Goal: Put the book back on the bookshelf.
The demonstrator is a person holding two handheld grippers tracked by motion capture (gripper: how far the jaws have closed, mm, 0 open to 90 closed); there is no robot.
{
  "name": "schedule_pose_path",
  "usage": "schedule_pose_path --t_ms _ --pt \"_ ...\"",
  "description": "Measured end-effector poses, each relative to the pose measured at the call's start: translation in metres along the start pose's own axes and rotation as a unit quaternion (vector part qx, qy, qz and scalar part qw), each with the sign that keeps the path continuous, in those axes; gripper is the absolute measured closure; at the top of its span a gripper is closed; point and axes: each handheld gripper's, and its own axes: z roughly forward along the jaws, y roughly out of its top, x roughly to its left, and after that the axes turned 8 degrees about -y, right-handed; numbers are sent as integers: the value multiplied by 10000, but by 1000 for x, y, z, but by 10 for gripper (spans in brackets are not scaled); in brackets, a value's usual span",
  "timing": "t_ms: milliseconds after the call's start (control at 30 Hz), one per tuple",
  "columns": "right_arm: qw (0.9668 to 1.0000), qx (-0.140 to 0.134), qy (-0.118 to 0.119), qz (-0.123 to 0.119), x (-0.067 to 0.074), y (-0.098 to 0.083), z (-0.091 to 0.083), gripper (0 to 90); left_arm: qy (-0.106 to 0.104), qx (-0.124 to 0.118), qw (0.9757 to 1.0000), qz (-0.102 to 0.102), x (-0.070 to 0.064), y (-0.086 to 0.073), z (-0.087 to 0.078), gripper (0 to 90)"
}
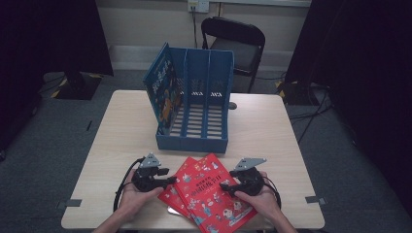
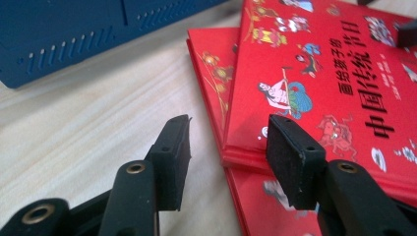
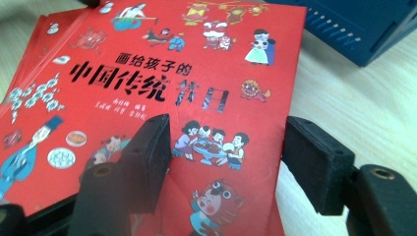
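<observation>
Red picture books (image 1: 211, 194) lie stacked and fanned at the table's front edge. My left gripper (image 1: 170, 182) is at their left side. In the left gripper view it (image 2: 228, 142) is open, one jaw over bare table, the other over the top red book (image 2: 319, 73), with the stack's edge between them. My right gripper (image 1: 224, 187) is at the stack's right side. It (image 3: 226, 152) is open too, one jaw above the top cover (image 3: 147, 73) and the other past the book's edge over the table. Neither pad presses on a book.
A blue three-slot file organizer (image 1: 192, 144) stands mid-table behind the books, with a blue book (image 1: 163, 90) upright in its left slot. Its wall is seen in the gripper views (image 2: 64, 39) (image 3: 364, 24). A black chair (image 1: 238, 41) stands beyond the table.
</observation>
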Motion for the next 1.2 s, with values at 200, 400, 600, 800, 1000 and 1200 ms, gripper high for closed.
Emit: schedule_pose_path --t_ms 200,400,600,800,1000,1200 --pt "10000 14 -6 13 1 -4 -5 370 98 39 9999 11 3 9 6 536" --pt "10000 17 -25 -34 1 -8 -11 391 147 -78 9997 -193 10 15 15 556" --pt "10000 -17 1 37 -1 -5 -5 339 23 -19 9998 -176 6 13 13 513" --pt "9999 -48 42 137 -3 -4 1 288 -75 30 9998 -175 -10 5 6 428" --pt "9999 -61 44 129 -3 -4 1 286 -404 91 9987 -288 -18 3 10 406" --pt "9999 -56 36 146 -2 -4 1 284 -405 112 9989 -232 -21 2 11 445"
